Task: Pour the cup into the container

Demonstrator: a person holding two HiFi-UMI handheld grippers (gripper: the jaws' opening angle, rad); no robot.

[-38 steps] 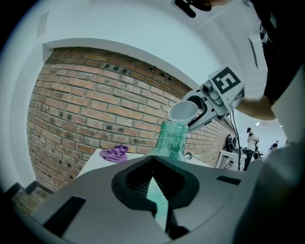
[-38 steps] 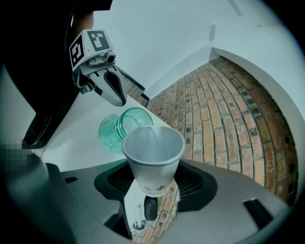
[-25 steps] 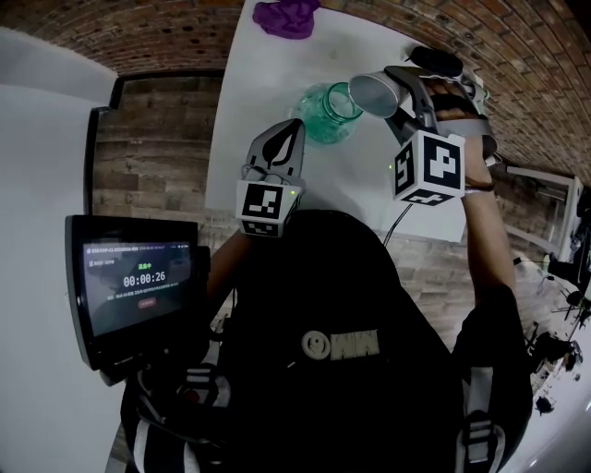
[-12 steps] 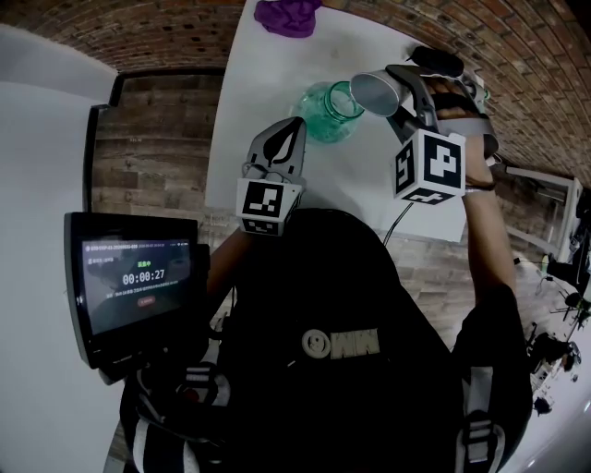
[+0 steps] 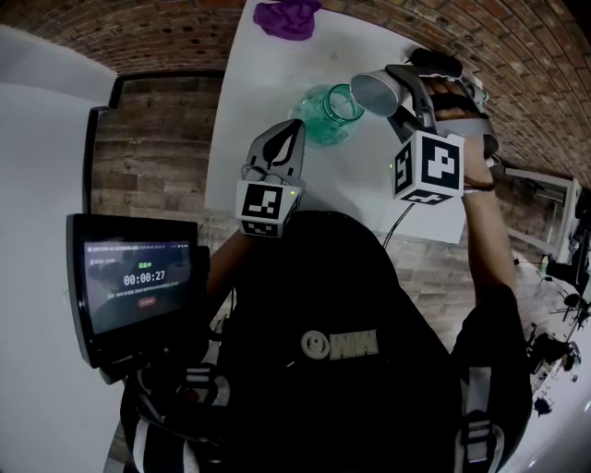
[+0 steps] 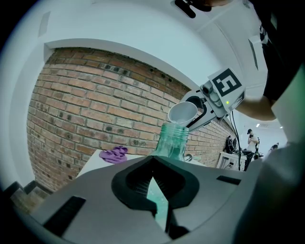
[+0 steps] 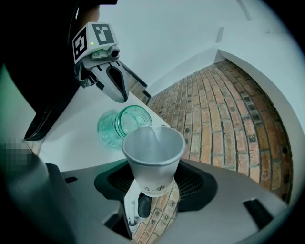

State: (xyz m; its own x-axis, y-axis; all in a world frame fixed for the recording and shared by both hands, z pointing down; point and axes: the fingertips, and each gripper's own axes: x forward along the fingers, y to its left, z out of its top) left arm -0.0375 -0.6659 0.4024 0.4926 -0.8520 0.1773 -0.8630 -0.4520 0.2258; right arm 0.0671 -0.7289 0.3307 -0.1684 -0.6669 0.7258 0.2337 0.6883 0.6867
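Right tongs (image 7: 151, 185) clamp cup (image 7: 153, 145); monitor (image 5: 138, 286) head-view only.

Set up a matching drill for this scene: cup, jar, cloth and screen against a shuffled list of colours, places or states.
1 cup
2 jar
3 cloth
4 screen

A purple, at the far end of the table
B shows a timer
C green glass, upright
D tipped, gripped by the right tool

Pairs: 1-D, 2-C, 3-A, 4-B
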